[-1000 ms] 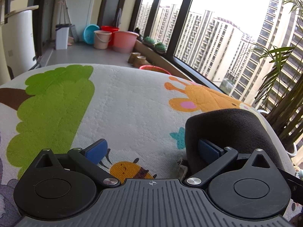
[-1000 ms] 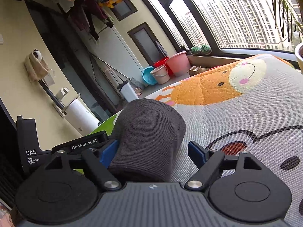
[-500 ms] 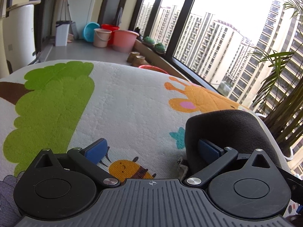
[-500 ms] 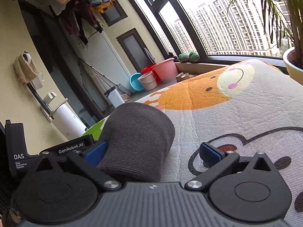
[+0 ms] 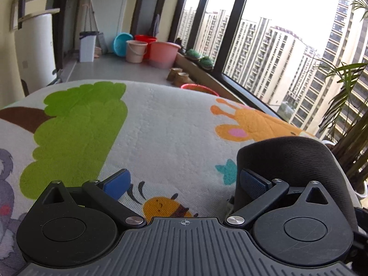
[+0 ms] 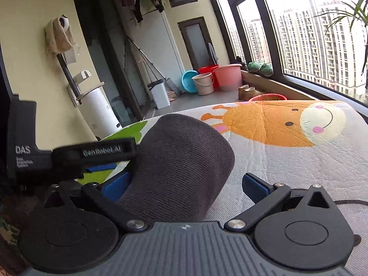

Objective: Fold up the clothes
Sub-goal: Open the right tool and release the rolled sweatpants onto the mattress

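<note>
left gripper [image 5: 182, 181]: jaws spread wide, nothing pinched; right pad tucked into the open mouth of the dark knit garment [image 5: 287, 168], left pad [image 5: 117, 182] over bare mat.
right gripper [image 6: 186, 185]: jaws wide too, no clamp; left pad [image 6: 116, 185] sits at the garment's [image 6: 181, 172] side, and the cloth bulges up between the fingers.
garment: dark grey ribbed knit, humped in a rounded roll on the cartoon mat [image 5: 161, 124], near the mat's near edge, giraffe print just beyond it.
step: judged mid-fold or just let go; both tools at the cloth, neither gripping. Can't tell whether the roll is a finished fold.
next move: if folding goes on, it needs a shut pinch on a cloth edge and a flat lay.
far: buckets [image 5: 158, 53] on the floor by the window.
</note>
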A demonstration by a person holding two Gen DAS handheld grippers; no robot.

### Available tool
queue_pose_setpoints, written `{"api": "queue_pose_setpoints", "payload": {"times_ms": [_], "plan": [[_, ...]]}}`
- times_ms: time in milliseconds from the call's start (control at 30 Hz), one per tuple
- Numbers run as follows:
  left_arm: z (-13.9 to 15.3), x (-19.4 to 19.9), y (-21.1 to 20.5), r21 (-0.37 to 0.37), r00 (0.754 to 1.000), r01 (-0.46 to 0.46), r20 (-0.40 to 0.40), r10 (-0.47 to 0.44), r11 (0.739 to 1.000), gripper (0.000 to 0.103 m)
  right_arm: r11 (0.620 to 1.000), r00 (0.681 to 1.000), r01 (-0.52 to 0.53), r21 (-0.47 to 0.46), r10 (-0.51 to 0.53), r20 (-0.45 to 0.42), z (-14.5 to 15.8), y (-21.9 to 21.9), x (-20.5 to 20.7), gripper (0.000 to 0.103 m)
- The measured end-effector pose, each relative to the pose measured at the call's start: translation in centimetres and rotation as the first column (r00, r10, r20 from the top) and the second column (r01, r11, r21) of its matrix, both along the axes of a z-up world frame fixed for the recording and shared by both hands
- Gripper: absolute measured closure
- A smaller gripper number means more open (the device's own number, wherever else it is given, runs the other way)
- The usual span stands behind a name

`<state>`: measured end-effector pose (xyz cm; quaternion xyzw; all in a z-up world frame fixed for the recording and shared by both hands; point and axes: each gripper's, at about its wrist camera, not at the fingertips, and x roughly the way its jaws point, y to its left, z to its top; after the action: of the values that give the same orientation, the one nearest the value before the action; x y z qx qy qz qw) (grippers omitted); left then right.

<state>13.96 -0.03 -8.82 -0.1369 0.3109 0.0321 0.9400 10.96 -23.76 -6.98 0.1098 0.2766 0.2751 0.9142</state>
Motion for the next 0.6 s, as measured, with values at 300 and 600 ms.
{"api": "queue_pose_setpoints", "payload": {"times_ms": [300, 600], "plan": [[-0.4, -0.2, 0.5, -0.035, 1.000, 0.009, -0.007, -0.009, 0.999, 0.000, 0.997, 0.999, 0.039, -0.063, -0.039, 0.008, 0.5, 0.9, 2.1, 0.000], [0.4, -1.7, 2.4, -0.182, 0.996, 0.022, 0.088, -0.006, 0.983, 0.000, 0.991, 0.999, 0.018, -0.136, -0.013, 0.036, 0.9, 2.2, 4.2, 0.000]]}}
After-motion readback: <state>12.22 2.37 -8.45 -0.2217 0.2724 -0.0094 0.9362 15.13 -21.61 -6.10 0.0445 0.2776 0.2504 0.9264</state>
